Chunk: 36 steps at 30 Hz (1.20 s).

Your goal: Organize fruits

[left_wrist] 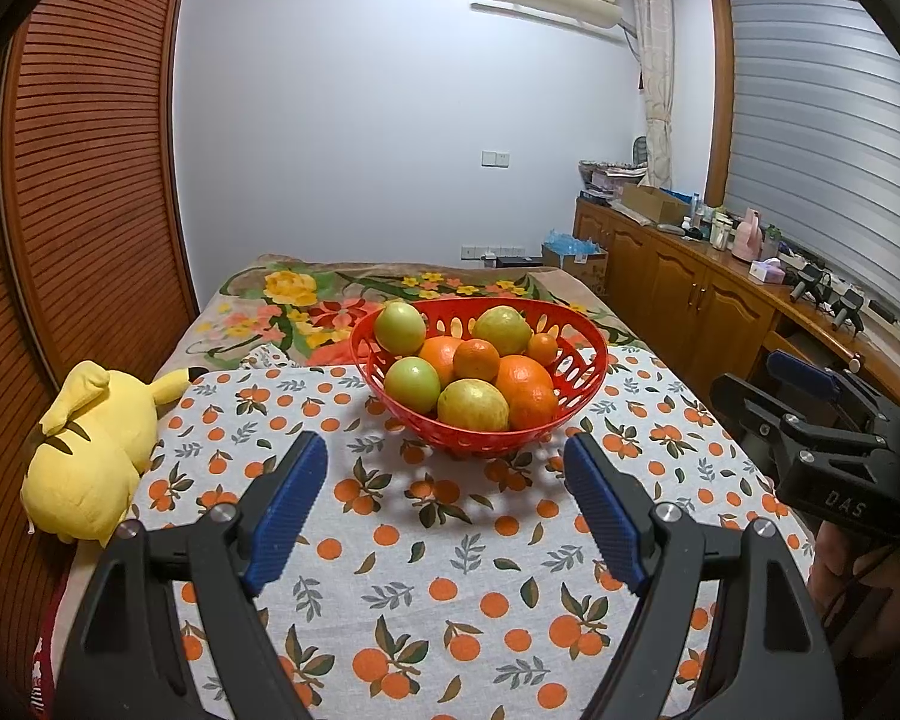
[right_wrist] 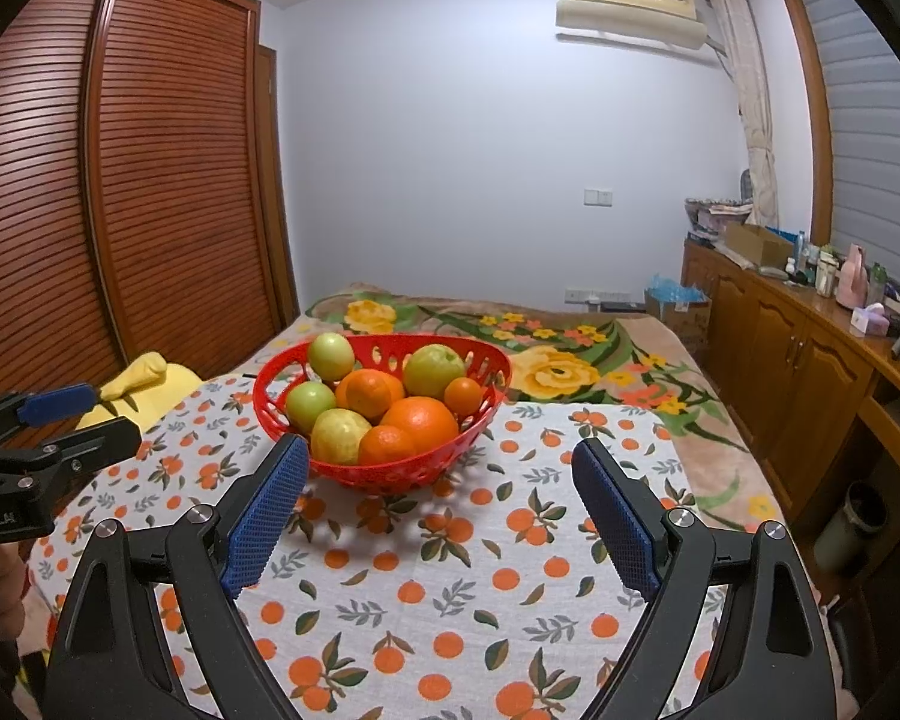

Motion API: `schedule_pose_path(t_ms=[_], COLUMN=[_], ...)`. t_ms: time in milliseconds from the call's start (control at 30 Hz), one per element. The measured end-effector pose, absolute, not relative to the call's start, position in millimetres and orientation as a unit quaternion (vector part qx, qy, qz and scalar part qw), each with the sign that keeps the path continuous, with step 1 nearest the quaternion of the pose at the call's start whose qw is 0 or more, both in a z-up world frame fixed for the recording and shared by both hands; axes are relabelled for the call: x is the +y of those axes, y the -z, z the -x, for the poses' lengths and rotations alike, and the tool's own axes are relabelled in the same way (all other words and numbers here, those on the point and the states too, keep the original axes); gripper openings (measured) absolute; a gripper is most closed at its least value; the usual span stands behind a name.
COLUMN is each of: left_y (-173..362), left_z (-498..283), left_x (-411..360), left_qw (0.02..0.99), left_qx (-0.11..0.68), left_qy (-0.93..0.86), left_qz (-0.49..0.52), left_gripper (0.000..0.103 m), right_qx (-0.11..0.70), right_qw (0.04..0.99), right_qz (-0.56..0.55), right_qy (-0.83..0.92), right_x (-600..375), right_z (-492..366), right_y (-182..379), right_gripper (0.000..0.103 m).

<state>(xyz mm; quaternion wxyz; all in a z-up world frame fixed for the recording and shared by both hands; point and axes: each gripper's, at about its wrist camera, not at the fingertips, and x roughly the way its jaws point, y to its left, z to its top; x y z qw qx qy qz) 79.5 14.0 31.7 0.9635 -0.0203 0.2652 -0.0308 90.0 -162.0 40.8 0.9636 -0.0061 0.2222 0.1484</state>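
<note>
Both the left tongs [left_wrist: 444,468] and right tongs [right_wrist: 438,480] gape wide and empty before the heaped red basket [left_wrist: 588,378], where any clumsy grab could send the piled oranges [left_wrist: 525,387] rolling across the bed.

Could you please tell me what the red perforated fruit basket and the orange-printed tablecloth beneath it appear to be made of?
The red perforated basket looks like moulded plastic: glossy, uniform colour, clean oval cut-outs. The orange-printed tablecloth looks like thin woven fabric, likely cotton: matte, lying with slight wrinkles.
</note>
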Motion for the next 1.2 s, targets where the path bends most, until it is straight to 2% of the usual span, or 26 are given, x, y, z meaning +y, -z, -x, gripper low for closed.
schedule_pose_path(t_ms=[1200], left_y=[-32.0], left_z=[-77.1], left_x=[12.6], left_qw=[0.964], left_qx=[0.264], left_qy=[0.032], left_qz=[0.020], left_gripper=[0.082], right_qx=[0.220], right_qw=[0.964], right_qz=[0.006], right_qy=[-0.148], right_x=[-162.5], right_z=[-89.5], right_y=[-40.3], right_gripper=[0.091])
